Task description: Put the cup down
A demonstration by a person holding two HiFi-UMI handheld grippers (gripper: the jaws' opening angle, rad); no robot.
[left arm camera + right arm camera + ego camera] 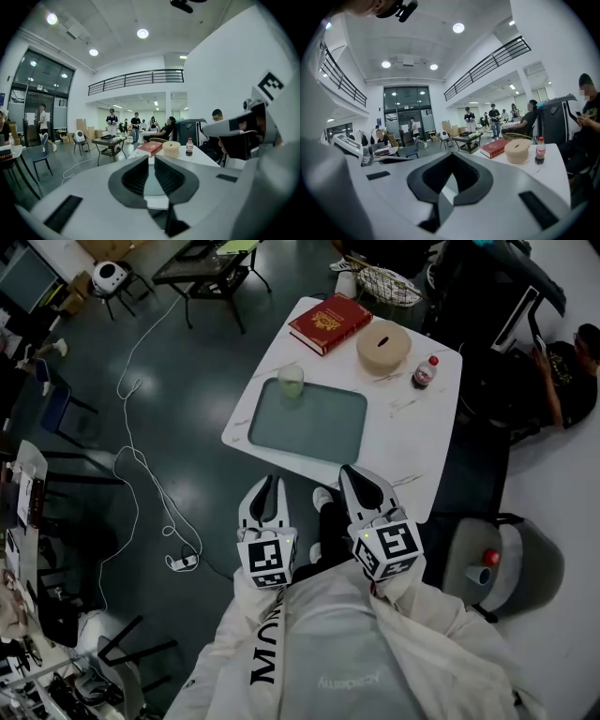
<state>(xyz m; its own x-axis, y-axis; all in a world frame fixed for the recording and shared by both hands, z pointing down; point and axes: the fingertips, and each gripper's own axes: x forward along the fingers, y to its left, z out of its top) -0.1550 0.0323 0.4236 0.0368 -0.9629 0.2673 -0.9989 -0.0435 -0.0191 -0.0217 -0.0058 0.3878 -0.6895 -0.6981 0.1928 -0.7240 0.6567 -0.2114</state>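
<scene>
A pale cup [291, 381], judged light, smooth and best gripped around its wall, is being shown standing on the tray [314, 423]. The left gripper's [266, 486] empty jaws are being closed, and the right gripper's [352, 474] are being held together.

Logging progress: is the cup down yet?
Done: the cup stands on the tray, free of both tongs. In hand: nothing; the left tongs are closing empty, the right tongs are shut, both near the body. Left: nothing visible.
</scene>
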